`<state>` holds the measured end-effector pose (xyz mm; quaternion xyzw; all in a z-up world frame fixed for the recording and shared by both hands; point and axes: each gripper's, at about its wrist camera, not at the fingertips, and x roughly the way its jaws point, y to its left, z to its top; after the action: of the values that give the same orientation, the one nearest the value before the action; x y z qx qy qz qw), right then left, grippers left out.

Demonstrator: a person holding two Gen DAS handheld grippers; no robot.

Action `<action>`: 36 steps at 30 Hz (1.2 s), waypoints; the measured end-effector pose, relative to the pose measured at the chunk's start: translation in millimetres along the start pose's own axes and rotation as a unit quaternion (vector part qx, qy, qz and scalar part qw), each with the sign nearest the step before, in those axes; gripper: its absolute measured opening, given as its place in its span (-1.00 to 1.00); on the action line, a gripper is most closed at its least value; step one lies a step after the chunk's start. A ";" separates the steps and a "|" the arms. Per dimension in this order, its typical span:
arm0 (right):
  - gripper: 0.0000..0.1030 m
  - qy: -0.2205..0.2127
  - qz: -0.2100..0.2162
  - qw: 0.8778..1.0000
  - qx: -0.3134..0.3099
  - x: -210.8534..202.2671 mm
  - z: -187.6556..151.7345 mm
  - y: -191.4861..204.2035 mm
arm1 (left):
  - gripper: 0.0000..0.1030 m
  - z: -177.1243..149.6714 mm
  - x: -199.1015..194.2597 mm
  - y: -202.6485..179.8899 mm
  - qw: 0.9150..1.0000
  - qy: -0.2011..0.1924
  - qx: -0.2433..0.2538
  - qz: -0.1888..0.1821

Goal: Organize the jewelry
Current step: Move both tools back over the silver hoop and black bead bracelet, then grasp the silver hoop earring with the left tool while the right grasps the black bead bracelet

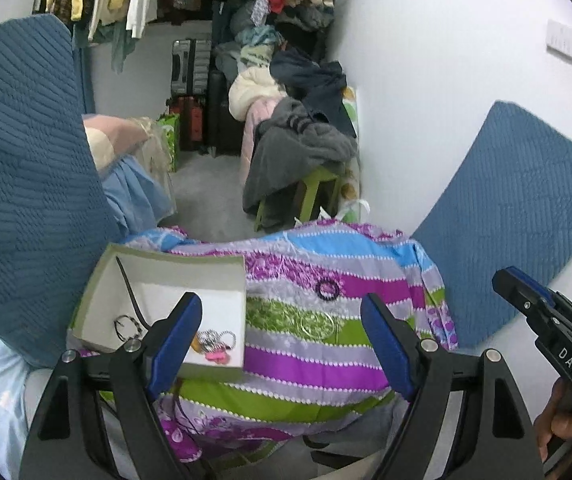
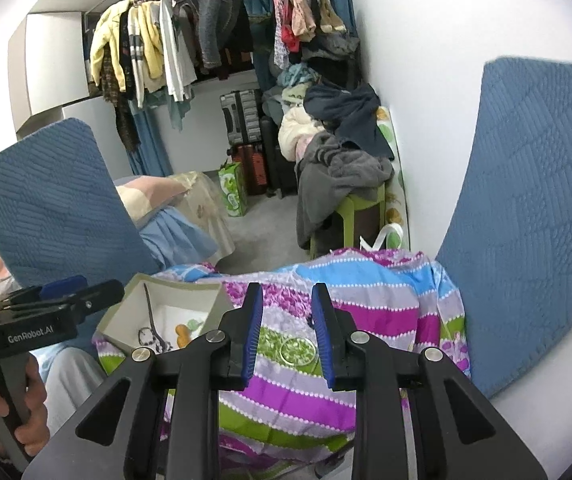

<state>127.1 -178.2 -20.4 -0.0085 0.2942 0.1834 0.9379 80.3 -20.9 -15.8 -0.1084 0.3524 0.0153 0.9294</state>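
Holding bracelets, maybe clips: box (image 1: 221,266) | both tongs (image 1: 281,308) (image 2: 288,304) agape, empty

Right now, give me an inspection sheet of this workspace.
Surface: striped cloth draped over the work area.
Job's things: open box holding a beaded bracelet and silver chains; black ring and thin hoops lie on the cloth outside it.
Clutter: nothing seen beyond these.
Grippers: left claw open, empty; right claw open, empty, above the hoops.
Cables: nothing seen.
Surroundings: blue cushions, hanging clothes, clothes pile.
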 end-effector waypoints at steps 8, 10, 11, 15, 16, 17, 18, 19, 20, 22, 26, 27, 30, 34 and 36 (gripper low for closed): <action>-0.55 0.029 -0.003 1.000 0.003 25.8 -35.9 -24.6 | 0.59 -27.4 43.1 -15.5 0.999 0.037 0.003 -0.007; -0.55 0.036 -0.004 0.999 0.008 33.1 -45.3 -30.9 | 0.59 -33.0 53.0 -17.9 0.999 0.046 0.004 -0.011; -0.55 0.038 -0.004 0.999 0.009 35.5 -49.2 -33.5 | 0.58 -36.7 59.7 -20.1 0.999 0.052 0.006 -0.012; -0.55 0.048 -0.007 0.999 0.016 50.1 -66.1 -44.3 | 0.56 -47.6 78.4 -25.9 0.998 0.064 0.013 -0.015; -0.55 0.051 -0.009 0.999 0.016 54.2 -70.8 -46.5 | 0.56 -49.7 82.5 -26.9 0.998 0.066 0.012 -0.018; -0.55 0.055 -0.011 0.998 0.017 58.1 -73.2 -47.6 | 0.56 -52.4 89.7 -28.9 0.997 0.072 0.012 -0.020; -0.55 0.059 -0.011 0.998 0.020 61.8 -76.0 -50.1 | 0.56 -54.5 95.7 -30.4 0.997 0.079 0.012 -0.021; -0.55 0.063 -0.010 0.998 0.023 66.1 -79.5 -52.9 | 0.56 -57.0 102.9 -32.4 0.996 0.086 0.015 -0.024; -0.55 0.064 -0.011 0.998 0.025 68.9 -81.1 -54.2 | 0.56 -58.8 107.8 -33.8 0.995 0.090 0.016 -0.026; -0.55 0.068 -0.011 0.997 0.027 76.0 -84.0 -56.8 | 0.55 -61.7 120.4 -36.3 0.995 0.099 0.015 -0.029; -0.54 0.075 -0.005 0.996 0.038 94.0 -84.4 -64.2 | 0.55 -63.5 142.5 -40.1 0.993 0.110 0.020 -0.031; -0.54 0.076 -0.004 0.996 0.038 98.4 -84.1 -65.3 | 0.55 -63.9 149.2 -40.7 0.993 0.112 0.019 -0.034; -0.54 0.077 -0.002 0.996 0.035 112.5 -80.2 -67.5 | 0.54 -64.4 167.7 -42.7 0.992 0.118 0.016 -0.032; -0.54 0.084 0.004 0.996 0.033 135.7 -73.9 -71.7 | 0.46 -65.6 191.6 -43.1 0.991 0.129 0.013 -0.035; -0.54 0.090 0.005 0.996 0.027 148.4 -71.1 -73.6 | 0.45 -66.4 204.8 -42.9 0.990 0.135 0.012 -0.035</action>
<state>226.5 -205.3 -168.3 0.0023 0.3823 0.1789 0.9066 195.3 -86.7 -190.8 -0.1109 0.4708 -0.0358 0.8745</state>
